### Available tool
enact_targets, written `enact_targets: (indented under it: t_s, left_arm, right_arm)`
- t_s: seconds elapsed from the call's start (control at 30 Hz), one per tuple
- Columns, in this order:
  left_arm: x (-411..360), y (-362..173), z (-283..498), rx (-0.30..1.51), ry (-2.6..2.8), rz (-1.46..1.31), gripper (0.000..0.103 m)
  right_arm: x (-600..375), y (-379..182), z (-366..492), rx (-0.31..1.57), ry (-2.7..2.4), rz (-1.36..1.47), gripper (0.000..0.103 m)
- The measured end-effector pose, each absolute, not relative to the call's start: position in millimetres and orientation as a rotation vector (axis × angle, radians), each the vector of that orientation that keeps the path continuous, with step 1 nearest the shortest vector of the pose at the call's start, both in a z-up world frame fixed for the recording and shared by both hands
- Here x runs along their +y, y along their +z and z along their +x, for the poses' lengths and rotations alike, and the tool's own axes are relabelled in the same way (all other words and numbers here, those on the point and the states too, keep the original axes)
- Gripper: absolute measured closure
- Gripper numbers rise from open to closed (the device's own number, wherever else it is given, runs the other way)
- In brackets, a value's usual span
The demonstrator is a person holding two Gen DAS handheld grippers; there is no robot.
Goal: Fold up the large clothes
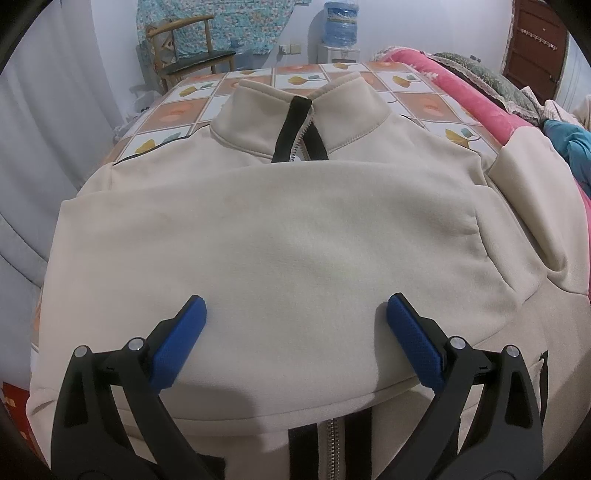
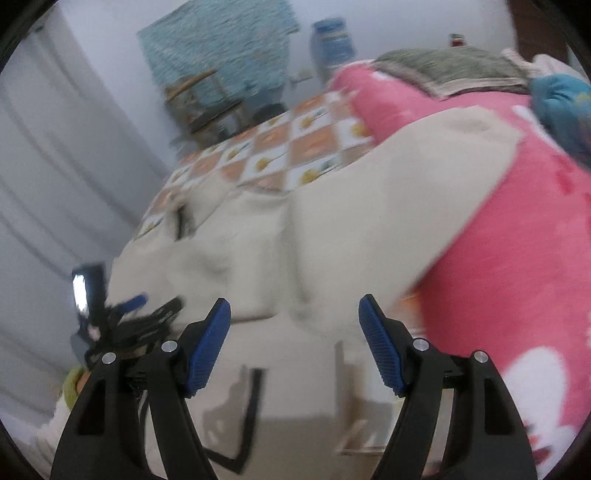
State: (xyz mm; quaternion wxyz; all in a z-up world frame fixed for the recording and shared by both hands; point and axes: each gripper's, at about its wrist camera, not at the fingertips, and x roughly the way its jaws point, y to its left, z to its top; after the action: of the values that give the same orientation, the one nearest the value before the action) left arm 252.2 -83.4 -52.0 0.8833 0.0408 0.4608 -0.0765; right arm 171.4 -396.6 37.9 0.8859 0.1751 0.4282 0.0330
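Note:
A cream zip-up jacket [image 1: 295,229] with a black-edged zipper and stand collar [image 1: 299,110] lies front up on the patterned table. One sleeve is folded across the chest. My left gripper [image 1: 295,314] is open and empty just above the folded sleeve, near its lower edge. In the blurred right wrist view the jacket [image 2: 332,229] lies ahead, its other sleeve [image 2: 424,166] spread onto the pink blanket. My right gripper [image 2: 295,317] is open and empty above the jacket's lower right part. The left gripper [image 2: 129,314] shows at the left there.
The tiled-pattern tablecloth [image 1: 303,79] covers the table. A pink blanket [image 1: 480,99] with piled fabrics lies along the right. A wooden chair [image 1: 192,55] and a water dispenser [image 1: 340,29] stand behind. A grey curtain [image 1: 55,129] hangs at the left.

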Motion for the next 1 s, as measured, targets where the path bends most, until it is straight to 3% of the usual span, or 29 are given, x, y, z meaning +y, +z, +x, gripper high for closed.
enact_targets:
  t_s: [0.2,0.7,1.0]
  left_arm:
    - [-84.2,-52.8,250.7,0.957,-0.150,0.080,0.008]
    - [-84.0,-52.5,251.4,0.957,-0.140,0.077,0.008]
    - [-84.7,-52.8,251.1,0.958,-0.131,0.075,0.008]
  right_arm:
    - [-480.9,40.6,198.4,0.873,-0.064,0.467,0.033]
    - [-652.2,-22.2,292.8,0.809,-0.312,0.886,0.033]
    - [-682.7,-36.4,328.4,0.797,-0.390,0.921,0.048]
